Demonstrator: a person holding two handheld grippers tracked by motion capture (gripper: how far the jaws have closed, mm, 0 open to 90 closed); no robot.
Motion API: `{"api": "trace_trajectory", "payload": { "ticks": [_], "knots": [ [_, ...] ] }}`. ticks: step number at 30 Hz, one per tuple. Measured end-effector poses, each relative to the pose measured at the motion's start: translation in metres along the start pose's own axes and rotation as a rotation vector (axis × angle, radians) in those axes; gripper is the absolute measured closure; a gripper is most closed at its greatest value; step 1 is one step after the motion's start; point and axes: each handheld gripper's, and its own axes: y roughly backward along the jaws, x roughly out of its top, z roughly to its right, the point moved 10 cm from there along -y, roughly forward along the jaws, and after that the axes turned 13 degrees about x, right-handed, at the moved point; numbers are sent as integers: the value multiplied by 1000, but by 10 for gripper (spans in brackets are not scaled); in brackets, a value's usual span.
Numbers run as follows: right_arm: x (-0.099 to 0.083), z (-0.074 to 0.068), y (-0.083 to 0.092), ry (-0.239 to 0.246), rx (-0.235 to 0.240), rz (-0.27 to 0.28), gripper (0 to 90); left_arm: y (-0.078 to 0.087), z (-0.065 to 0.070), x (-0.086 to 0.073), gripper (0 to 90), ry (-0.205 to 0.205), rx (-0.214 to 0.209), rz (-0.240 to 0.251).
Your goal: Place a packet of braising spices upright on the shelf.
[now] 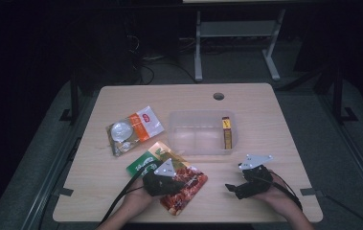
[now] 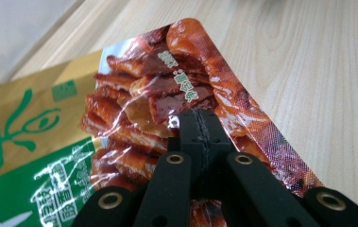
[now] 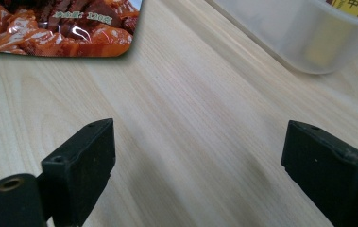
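Near the front of the surface (image 1: 265, 124), the flat snack pouch (image 2: 157, 109) is pinched by the left hand-held gripper (image 2: 199, 124); light, floppy and slick, it is best taken at an edge. The right hand-held gripper (image 3: 195, 165) is held wide, empty.

Light wooden table (image 1: 275, 139) with two snack packets (image 1: 185, 184) (image 1: 133, 129), clear tub (image 1: 203, 139)

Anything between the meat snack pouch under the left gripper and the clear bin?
Nothing visible. The left gripper is shut on the snack pouch, and the clear bin sits just beyond it, up and to the right in the high view, with bare table between. The bin holds a small yellow box at its right end, the rest looks free.
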Motion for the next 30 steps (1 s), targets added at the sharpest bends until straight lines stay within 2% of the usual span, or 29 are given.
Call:
{"api": "trace_trajectory", "payload": {
  "ticks": [1, 7, 9, 11, 17, 21, 24, 28, 29, 30],
  "knots": [
    [-1, 0, 0, -2, -1, -2, 101, -2, 0, -1, 900, 23, -3, 3],
    [0, 2, 0, -2, -4, -8, 102, -4, 1, -4, 900, 20, 3, 13],
    [-1, 1, -1, 3, -5, -11, 103, -1, 0, -7, 900, 17, 4, 0],
    [-1, 1, -1, 2, -6, -13, 103, 1, -1, -9, 900, 36, 17, 0],
    [-3, 4, 1, -8, -13, -14, 103, 14, -8, -23, 900, 28, 62, -32],
    [-2, 4, 2, -7, -15, -7, 103, 22, -12, -32, 900, 66, 71, -30],
    [-4, 5, 3, -13, -18, -9, 103, 32, -17, -43, 900, 79, 82, -45],
    [-3, 5, 3, -15, -17, -3, 103, 47, -24, -59, 900, 129, 94, -54],
    [-3, 5, 3, -15, -18, -4, 103, 52, -25, -64, 900, 160, 103, -53],
    [-3, 5, 3, -15, -18, -4, 103, 57, -29, -69, 900, 160, 116, -58]
  ]
}}
